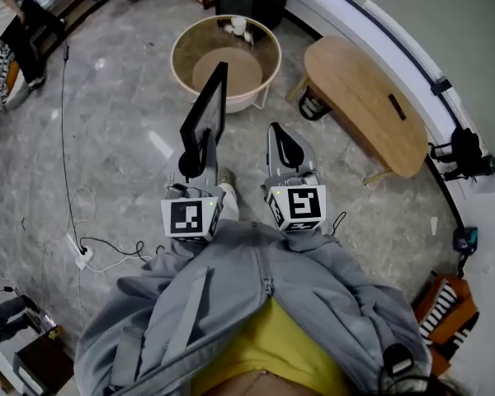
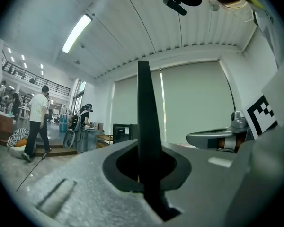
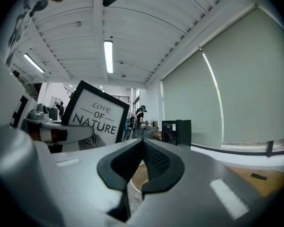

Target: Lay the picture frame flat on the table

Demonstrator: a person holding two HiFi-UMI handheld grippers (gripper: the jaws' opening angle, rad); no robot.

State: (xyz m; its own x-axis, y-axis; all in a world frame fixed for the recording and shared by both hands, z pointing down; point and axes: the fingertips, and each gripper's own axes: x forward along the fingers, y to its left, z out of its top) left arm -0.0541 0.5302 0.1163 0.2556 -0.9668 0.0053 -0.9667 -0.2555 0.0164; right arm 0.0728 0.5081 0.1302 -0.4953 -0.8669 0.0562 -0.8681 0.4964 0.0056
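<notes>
I count two grippers out front, the left gripper and the right gripper. There is one picture frame. Tables come to two: one round table and one wooden table, which has a single small dark object on top. One power strip lies on the floor. In the left gripper view, two figures stand far back: a person in a white top and a person in dark clothes.
</notes>
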